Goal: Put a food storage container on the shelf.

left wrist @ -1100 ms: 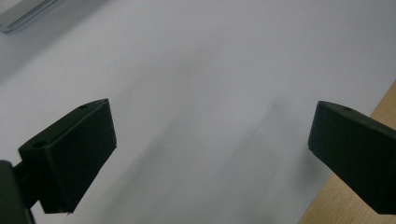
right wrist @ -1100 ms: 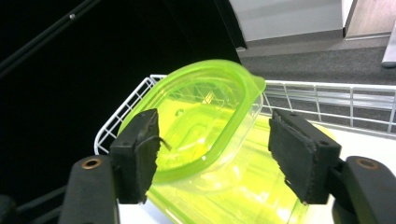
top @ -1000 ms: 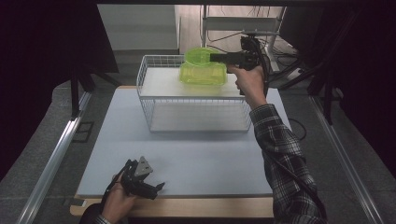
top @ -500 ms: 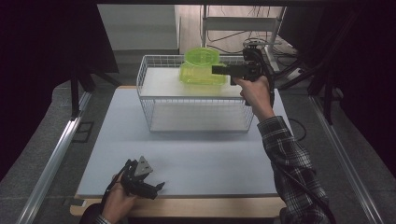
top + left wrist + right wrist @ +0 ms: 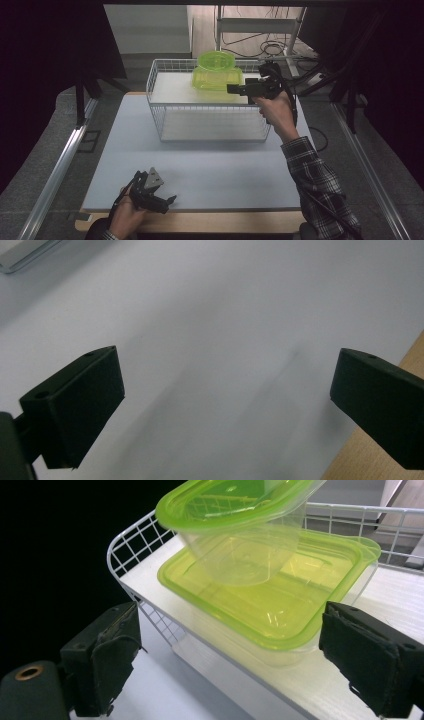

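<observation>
The round green-lidded clear plastic tub (image 5: 239, 525) rests tilted atop the square green-lidded container (image 5: 280, 595) in the white wire basket (image 5: 165, 107), at twelve o'clock on the surface. The right gripper (image 5: 231, 89), whose jaws have just been opening, stands spread and empty beside them, so placement looks done. The left gripper (image 5: 167, 201) is spread and idle at seven o'clock.

Grey mat (image 5: 210, 170), cables (image 5: 255, 47) behind

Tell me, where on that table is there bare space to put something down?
The grey mat is bare between the wire basket and the left gripper at the near edge. Inside the basket, the white floor left of the rectangular green-lidded container is free. Its far right corner is crowded: a round container sits on that one, beside the open right gripper.
</observation>
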The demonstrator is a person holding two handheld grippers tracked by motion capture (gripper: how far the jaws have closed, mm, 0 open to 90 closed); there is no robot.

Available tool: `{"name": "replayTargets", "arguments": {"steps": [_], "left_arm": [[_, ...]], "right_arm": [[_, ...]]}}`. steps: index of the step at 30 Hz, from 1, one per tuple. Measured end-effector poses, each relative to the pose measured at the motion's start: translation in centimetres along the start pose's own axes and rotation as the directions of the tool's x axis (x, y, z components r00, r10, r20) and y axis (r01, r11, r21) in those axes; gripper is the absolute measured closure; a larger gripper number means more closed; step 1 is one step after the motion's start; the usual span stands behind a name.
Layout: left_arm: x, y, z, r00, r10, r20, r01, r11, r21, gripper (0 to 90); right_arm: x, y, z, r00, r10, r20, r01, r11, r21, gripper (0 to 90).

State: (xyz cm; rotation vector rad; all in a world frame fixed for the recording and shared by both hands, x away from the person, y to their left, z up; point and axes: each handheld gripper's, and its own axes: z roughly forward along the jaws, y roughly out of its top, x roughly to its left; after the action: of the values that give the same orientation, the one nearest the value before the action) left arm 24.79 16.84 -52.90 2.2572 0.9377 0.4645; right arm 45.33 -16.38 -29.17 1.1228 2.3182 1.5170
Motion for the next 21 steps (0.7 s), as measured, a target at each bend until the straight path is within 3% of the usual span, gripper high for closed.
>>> {"name": "replayTargets", "arguments": {"steps": [8, 21], "left_arm": [[0.0, 0.0, 0.0, 1.0000, 0.001, 0.000, -0.001, 1.0000, -0.001, 0.8], [0.0, 0.0, 0.0, 1.0000, 0.003, 0.001, -0.003, 1.0000, 0.000, 0.8]], "right_arm": [[0.7, -1.3, -0.1, 0.9993, -0.037, -0.004, 0.037, 0.999, 0.014, 6.6], [0.6, -3.7, 0.1, 0.9963, -0.085, 0.013, 0.085, 0.996, 0.027, 5.0]]}}
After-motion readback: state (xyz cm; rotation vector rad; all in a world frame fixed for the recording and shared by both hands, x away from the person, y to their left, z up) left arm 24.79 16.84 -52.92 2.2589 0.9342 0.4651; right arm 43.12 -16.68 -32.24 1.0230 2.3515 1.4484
